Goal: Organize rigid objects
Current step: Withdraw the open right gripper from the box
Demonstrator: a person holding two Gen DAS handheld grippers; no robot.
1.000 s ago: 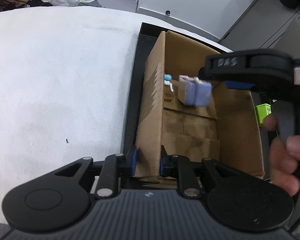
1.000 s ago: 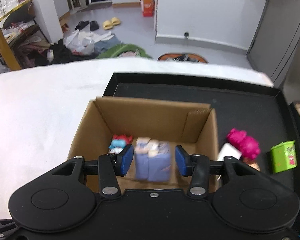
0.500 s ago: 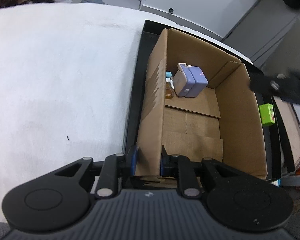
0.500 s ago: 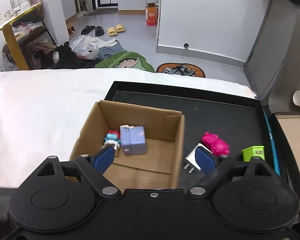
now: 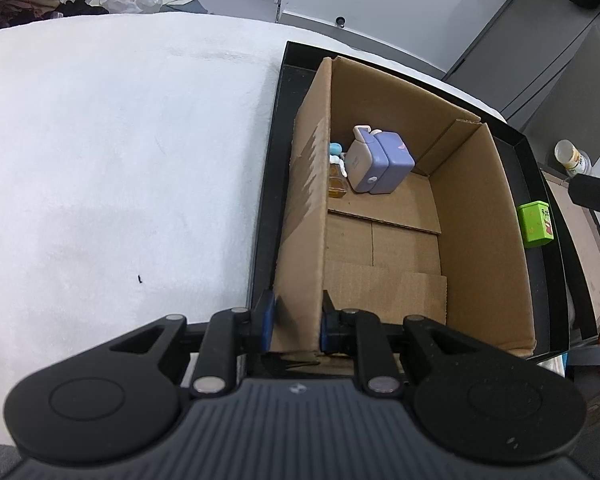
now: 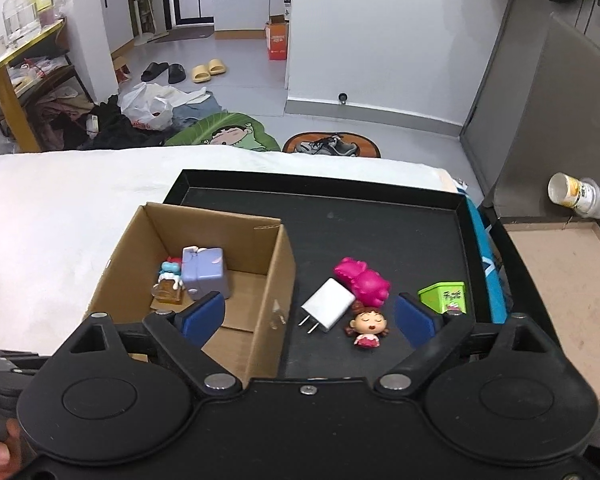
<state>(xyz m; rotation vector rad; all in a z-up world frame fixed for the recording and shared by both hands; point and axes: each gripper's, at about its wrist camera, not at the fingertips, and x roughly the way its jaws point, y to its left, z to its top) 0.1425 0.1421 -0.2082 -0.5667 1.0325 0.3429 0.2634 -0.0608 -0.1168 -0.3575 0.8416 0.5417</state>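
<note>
Left gripper clenched on corrugated cardboard box wall. Right gripper, jaws just opened, holds nothing. Lilac plastic case rests inside, at 10 o'clock from the charger.

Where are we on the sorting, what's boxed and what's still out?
Boxed: the purple case, a small bottle and a blue-capped figure sit in the cardboard box. In hand: the left gripper clamps the box wall; the right gripper is open, empty. Left on the black tray: charger, pink toy, doll, green tub.
</note>
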